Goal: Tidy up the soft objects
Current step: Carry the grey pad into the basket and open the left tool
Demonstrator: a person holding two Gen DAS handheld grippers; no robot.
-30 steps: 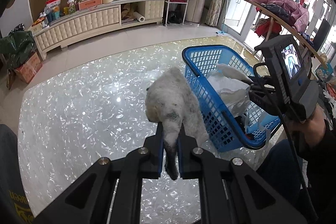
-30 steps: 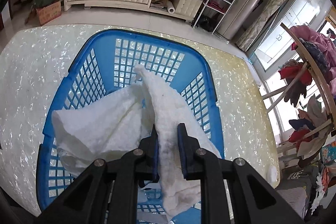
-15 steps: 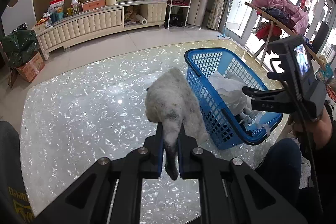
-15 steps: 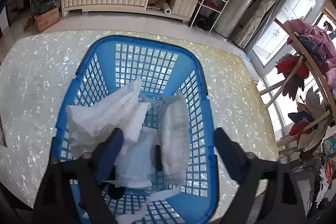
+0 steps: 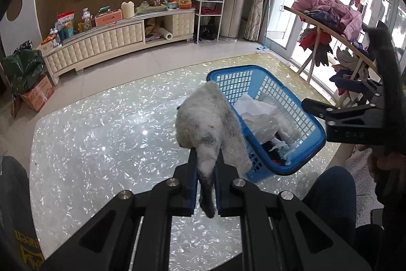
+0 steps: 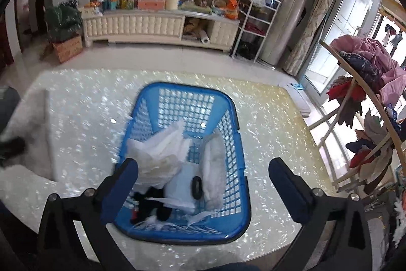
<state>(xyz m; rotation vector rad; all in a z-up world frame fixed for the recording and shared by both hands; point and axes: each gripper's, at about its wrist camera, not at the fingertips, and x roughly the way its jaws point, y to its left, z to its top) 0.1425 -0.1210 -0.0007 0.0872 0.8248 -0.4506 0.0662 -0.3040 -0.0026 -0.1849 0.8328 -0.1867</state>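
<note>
The left tool point(image 5: 205, 178) is pinching a narrow, grey-stained end of a fluffy white soft object point(image 5: 208, 123), which is hanging ahead of its fingertips above the glossy, pearl-flecked surface point(image 5: 101, 133). The blue plastic lattice basket point(image 5: 308, 144) is sitting just to the right of that tool, and the fluffy piece is overlapping its near wall from this view; whether they are touching I cannot tell.

The right tool point(image 6: 203, 180) is standing spread wide above the basket point(image 6: 236, 123) with nothing between its pads. Directly below and ahead of it, crumpled white cloths point(image 6: 162, 151) are lying inside the basket over some darker items.

Risks from here, as I judge them: the left tool is gripping only a thin tail of the fluffy piece, so the bulk may be slipping free or swinging if it is carried fast. Its hanging mass could also be catching on the basket rim and tipping or shoving the light basket. The two tools are close together over the basket and could be colliding.

Against the earlier frames, the right tool's jaws have just been opening: a white cloth it was clamping is now lying released in the basket, and the basket is looking smaller beneath that tool. The left tool is keeping the same grip.
</note>
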